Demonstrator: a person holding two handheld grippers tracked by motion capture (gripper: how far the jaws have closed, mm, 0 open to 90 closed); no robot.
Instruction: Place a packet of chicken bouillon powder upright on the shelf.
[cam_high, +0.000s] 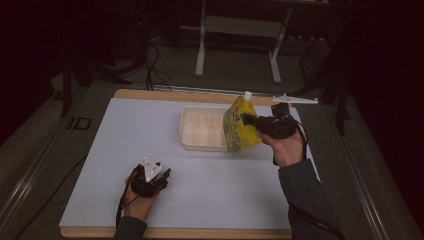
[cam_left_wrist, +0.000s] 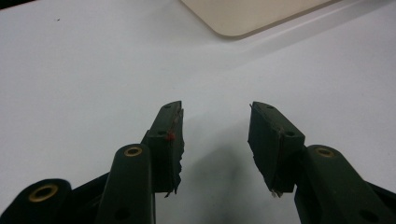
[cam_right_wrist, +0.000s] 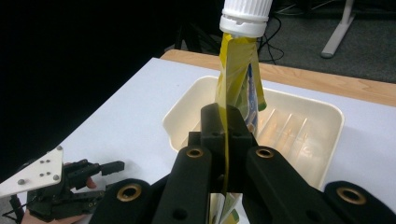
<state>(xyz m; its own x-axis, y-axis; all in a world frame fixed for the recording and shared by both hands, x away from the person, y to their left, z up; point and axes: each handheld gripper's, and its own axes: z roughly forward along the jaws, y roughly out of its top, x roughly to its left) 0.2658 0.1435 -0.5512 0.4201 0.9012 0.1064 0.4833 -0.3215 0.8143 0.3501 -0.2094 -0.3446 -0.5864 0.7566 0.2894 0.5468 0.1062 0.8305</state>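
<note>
Right gripper (cam_high: 248, 120): its fingers are clamped on the side seam of a yellow pouch (cam_high: 239, 128), held up off the table over the right end of the tray; the person's right hand (cam_high: 286, 145) grips it from behind.
Pouch: yellow with green and blue print and a white screw cap (cam_right_wrist: 245, 16) at the top; it stands roughly upright, cap tilted away from the person. In the right gripper view the seam runs edge-on between the black fingers.
Writing: print on the pouch front is too small and blurred to read; no brand can be made out.
Tray (cam_high: 200, 128): cream plastic, shallow, with ribs across its floor, lying on the far middle of the table.
Left gripper (cam_high: 163, 173): low over the near left of the table, in the person's left hand (cam_high: 137, 205); its fingers (cam_left_wrist: 168, 144) are wide apart with nothing between them, only the bare table below.
Table (cam_high: 125, 145): pale sheet over a wooden top whose edge shows at the far and near sides.
Distance: the left gripper is well apart from the tray and pouch.
</note>
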